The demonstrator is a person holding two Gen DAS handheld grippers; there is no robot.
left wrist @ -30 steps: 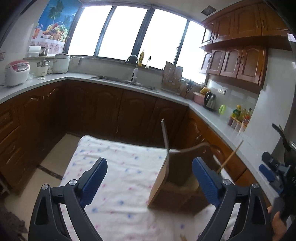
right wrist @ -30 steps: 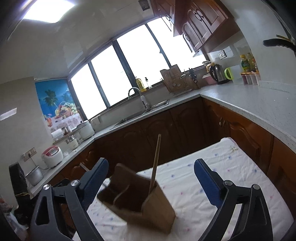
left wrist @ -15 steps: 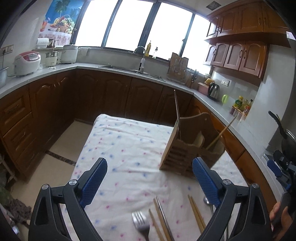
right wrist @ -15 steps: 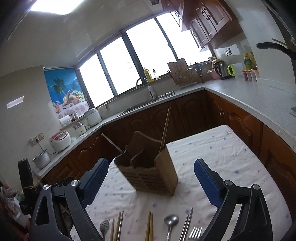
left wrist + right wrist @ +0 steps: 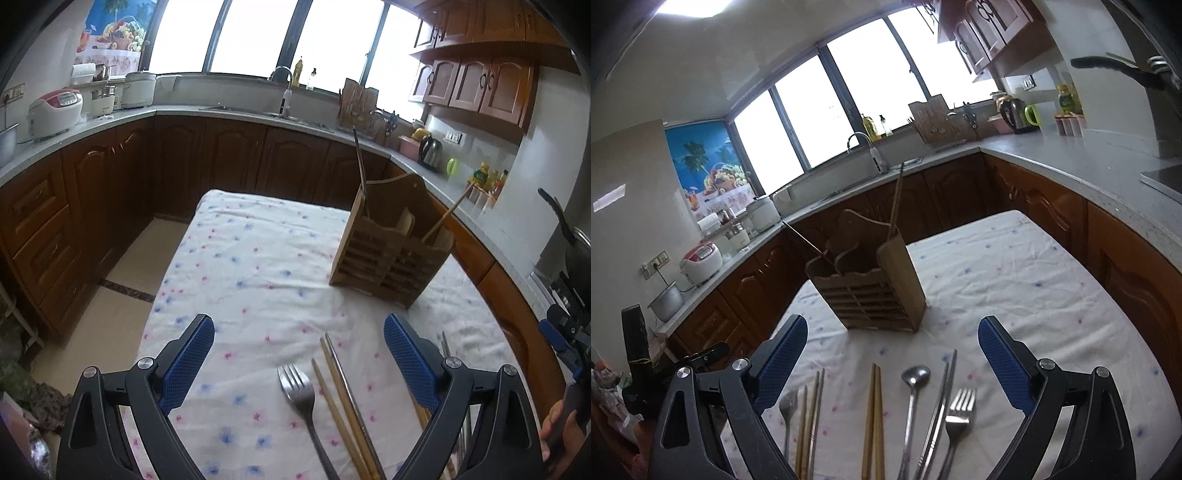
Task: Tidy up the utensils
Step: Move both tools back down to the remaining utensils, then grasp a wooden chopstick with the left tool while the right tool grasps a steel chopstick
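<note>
A table covered by a white cloth with small blue and pink flowers fills the middle and lower part of both views, its far edge toward dark wood kitchen cabinets. Bare cloth lies open across the left half of the left wrist view and to the right of centre in the right wrist view.

A slatted wooden utensil holder stands upright at centre in the right wrist view and right of centre in the left one. It has separate compartments; one thin stick rises from its right side and another thin one leans out to the left.

Near the bottom edge lie loose utensils in a row: a wooden chopstick pair, a metal spoon, a metal chopstick pair, a fork, and, lower left, a second fork.

The left gripper and right gripper both hover with jaws wide apart, empty.
</note>
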